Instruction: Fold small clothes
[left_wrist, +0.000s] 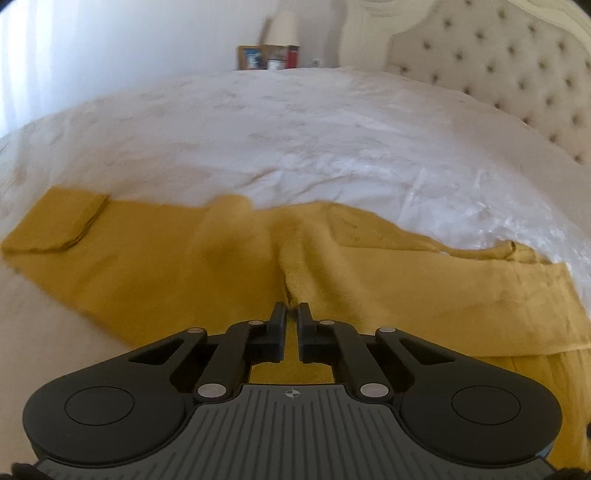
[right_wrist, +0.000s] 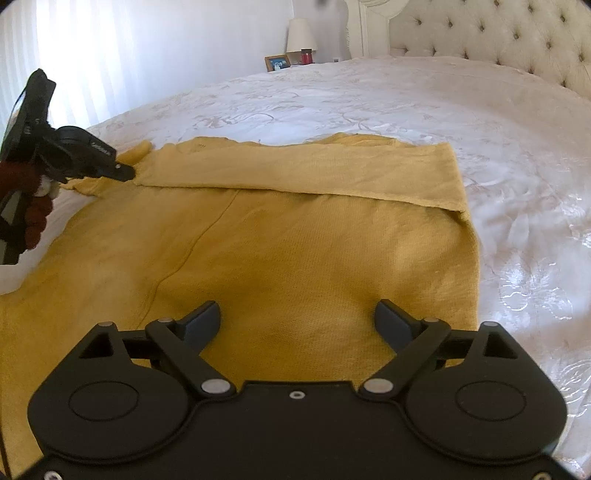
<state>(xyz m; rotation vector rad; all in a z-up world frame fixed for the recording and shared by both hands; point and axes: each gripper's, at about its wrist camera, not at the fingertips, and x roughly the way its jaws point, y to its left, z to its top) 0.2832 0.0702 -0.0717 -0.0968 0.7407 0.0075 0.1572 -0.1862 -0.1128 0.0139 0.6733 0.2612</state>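
Here the yellow sweater lies spread on the bed near its front edge, one sleeve already folded across the top. The left hand-held gripper is clenched on a pinch of the sweater's fabric, probably to carry the next fold over. The right hand-held gripper hovers above the body, released and holding nothing. Only the right view shows the folded sleeve and the lamp by the headboard clearly.

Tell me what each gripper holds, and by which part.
The left gripper is shut on a pinched ridge of the yellow garment, mid-cloth. The right gripper is open above the garment and holds nothing.
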